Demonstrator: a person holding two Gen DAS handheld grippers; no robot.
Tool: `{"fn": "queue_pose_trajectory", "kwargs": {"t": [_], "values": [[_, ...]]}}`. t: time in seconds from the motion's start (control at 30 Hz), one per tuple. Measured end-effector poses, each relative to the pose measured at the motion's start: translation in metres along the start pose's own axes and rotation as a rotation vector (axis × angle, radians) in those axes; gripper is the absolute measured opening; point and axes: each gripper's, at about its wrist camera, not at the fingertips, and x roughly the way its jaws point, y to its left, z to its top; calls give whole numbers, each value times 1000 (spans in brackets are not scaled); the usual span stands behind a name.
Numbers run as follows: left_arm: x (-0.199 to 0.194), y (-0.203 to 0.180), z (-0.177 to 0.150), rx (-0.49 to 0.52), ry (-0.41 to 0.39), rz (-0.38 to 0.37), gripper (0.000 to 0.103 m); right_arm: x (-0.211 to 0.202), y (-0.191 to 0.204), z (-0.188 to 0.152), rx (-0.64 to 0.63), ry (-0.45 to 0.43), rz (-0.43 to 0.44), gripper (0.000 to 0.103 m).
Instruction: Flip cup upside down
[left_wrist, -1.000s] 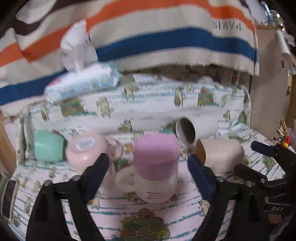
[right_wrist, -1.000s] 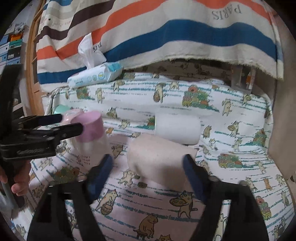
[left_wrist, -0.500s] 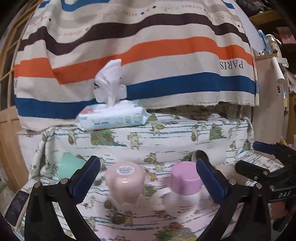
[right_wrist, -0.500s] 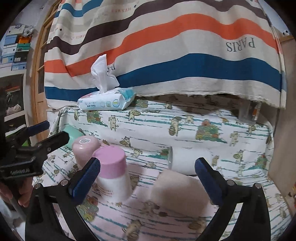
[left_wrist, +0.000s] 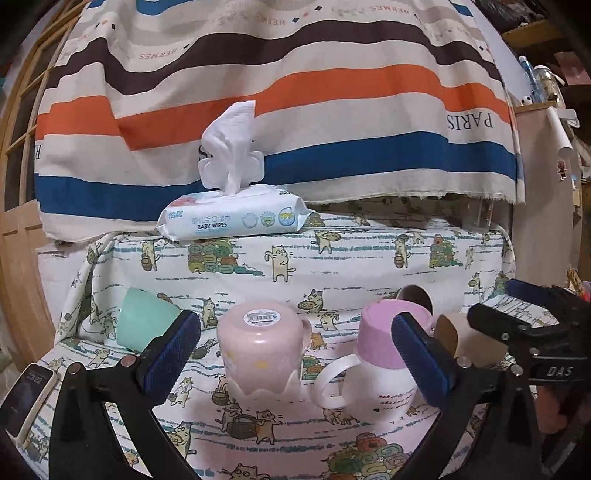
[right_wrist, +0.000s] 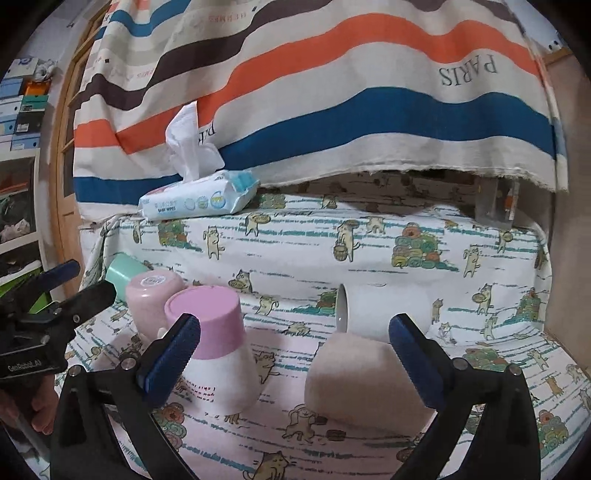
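A pink-bottomed white mug (left_wrist: 384, 365) (right_wrist: 218, 350) stands upside down on the cat-print cloth. A pale pink cup (left_wrist: 260, 347) (right_wrist: 151, 299) stands upside down to its left. A beige cup (right_wrist: 362, 380) (left_wrist: 448, 338) lies on its side. A white cup (right_wrist: 380, 310) (left_wrist: 415, 295) lies on its side behind it. A mint cup (left_wrist: 146, 325) (right_wrist: 123, 271) lies tilted at the far left. My left gripper (left_wrist: 295, 354) is open and empty, back from the two upturned cups. My right gripper (right_wrist: 295, 354) is open and empty, in front of the mug and the beige cup.
A pack of baby wipes (left_wrist: 232, 219) (right_wrist: 197, 201) lies on the raised ledge behind. A striped cloth (left_wrist: 295, 110) hangs at the back. A phone (left_wrist: 26, 398) lies at the near left edge. A wooden frame (right_wrist: 62, 147) stands at the left.
Both grippers have pulled back and risen, away from the cups. The pink-bottomed mug stands free between them. The beige cup lies where it was.
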Motion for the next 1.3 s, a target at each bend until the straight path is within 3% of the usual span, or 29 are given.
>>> {"fn": "queue_pose_trajectory", "kwargs": {"t": [0.13,1.3], "values": [[1,4,-1,-22,7,31,103,-4,6,0,-27,-21,-8,103],[1,-1,-1,7,4,56,103,-2,2,1,-17,-2,-12,103]]}}
